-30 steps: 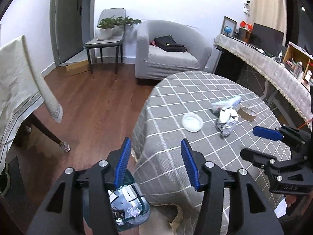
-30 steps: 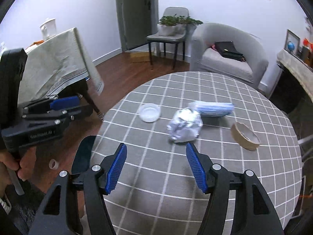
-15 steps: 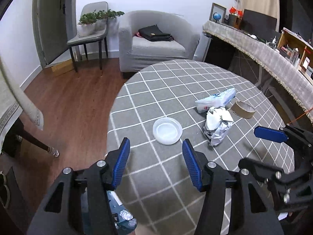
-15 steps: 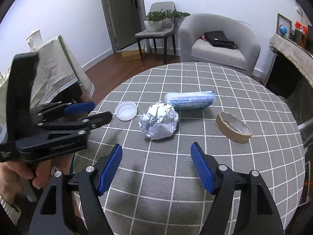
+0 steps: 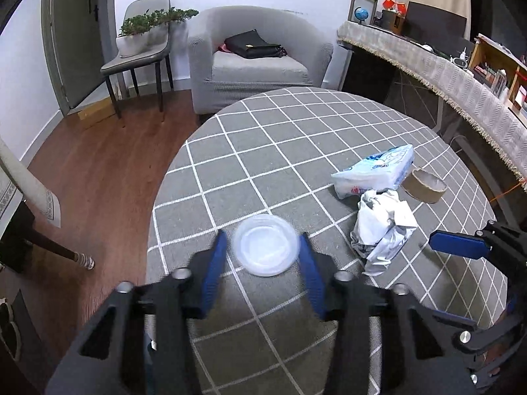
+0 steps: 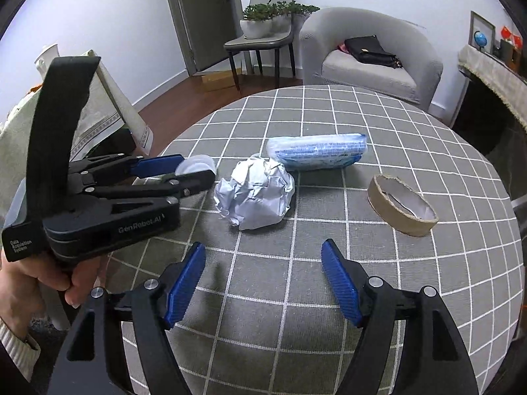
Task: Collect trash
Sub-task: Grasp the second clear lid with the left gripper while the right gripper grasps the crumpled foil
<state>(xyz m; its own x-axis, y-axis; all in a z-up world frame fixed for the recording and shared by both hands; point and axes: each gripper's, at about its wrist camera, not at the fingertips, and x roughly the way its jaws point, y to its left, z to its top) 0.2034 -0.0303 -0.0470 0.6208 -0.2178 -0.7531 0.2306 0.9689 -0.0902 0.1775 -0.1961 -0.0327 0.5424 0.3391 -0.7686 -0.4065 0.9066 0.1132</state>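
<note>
A clear plastic lid (image 5: 265, 249) lies on my desk (image 5: 296, 138) at lower centre of the left view, between my left tool's (image 5: 262, 256) closing blue fingers, contact unclear. My right tool (image 6: 263, 279) gapes empty, crumpled paper (image 6: 255, 194) above it.

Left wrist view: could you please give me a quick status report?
Left gripper jaws just closing around the round clear plastic lid, contact unclear. Right gripper open, empty, short of the crumpled white paper ball. Nothing blocking.
</note>
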